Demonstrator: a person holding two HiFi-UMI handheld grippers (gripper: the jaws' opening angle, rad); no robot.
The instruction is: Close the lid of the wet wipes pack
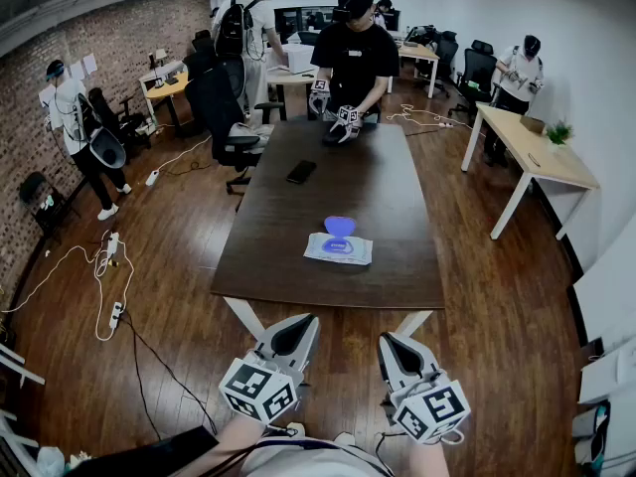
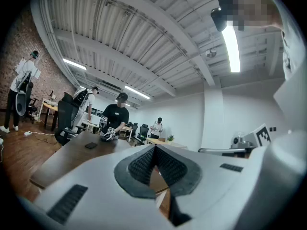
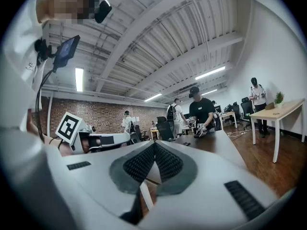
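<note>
Wet wipes pack (image 1: 338, 249) lies flat on the dark counter (image 1: 397, 266), centre of frame and close to its lower edge. Blue lid (image 1: 339, 227) stands flipped open. Left gripper (image 1: 309, 320) and right gripper (image 1: 387, 339) sit at bottom of frame, off the counter and well apart from the pack. Both sets of fingers are clenched together with nothing between them. A dark phone (image 1: 301, 172) lies higher up the counter.

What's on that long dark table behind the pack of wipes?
Behind the wet wipes pack, whose purple lid stands open, a flat black phone-like object lies on the table. At the far end a person rests two handheld tools. Anything beneath those is covered.
</note>
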